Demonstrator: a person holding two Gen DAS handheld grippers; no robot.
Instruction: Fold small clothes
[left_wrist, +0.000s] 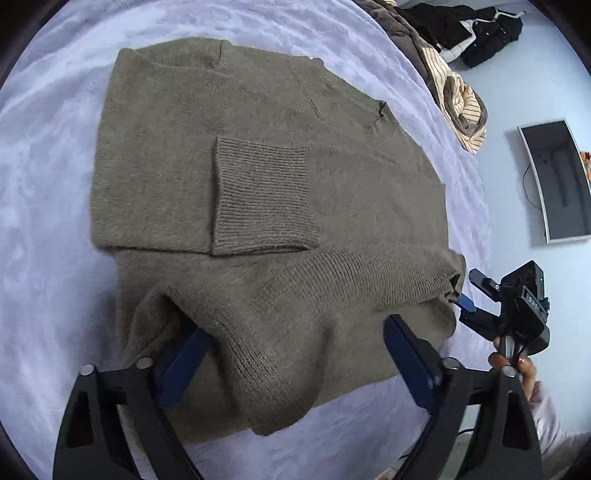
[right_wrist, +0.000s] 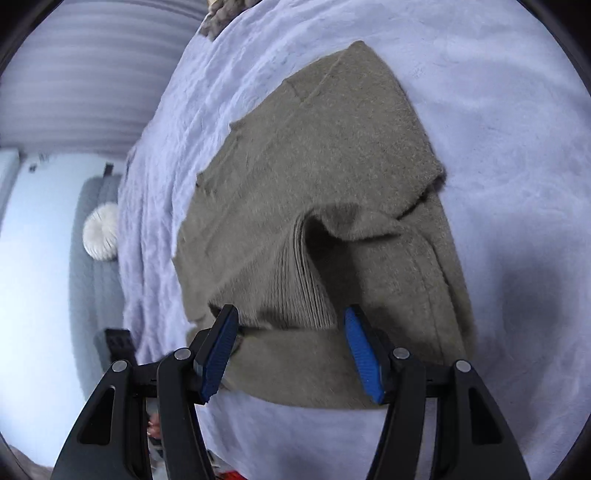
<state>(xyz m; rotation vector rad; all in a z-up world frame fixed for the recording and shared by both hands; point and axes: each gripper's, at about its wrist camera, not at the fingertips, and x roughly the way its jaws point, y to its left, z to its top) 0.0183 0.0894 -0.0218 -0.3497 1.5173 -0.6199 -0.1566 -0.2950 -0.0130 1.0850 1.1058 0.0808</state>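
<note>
One olive-brown knitted sweater (left_wrist: 258, 192) on a pale lilac fleecy bed cover (left_wrist: 48, 184); no readable writing.
Left hand-held gripper (left_wrist: 295, 354) straddles the hem at 6 o'clock, jaws apart; right hand-held gripper (right_wrist: 291, 350) likewise, gripping nothing.

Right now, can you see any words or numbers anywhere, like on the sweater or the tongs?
Nothing readable.
Sweater: no label or print shows.
Right tongs: small marks on the black body, too small and blurred to read.
Grey tray: no writing shows.
Clothes pile: stripes only, no words.
</note>
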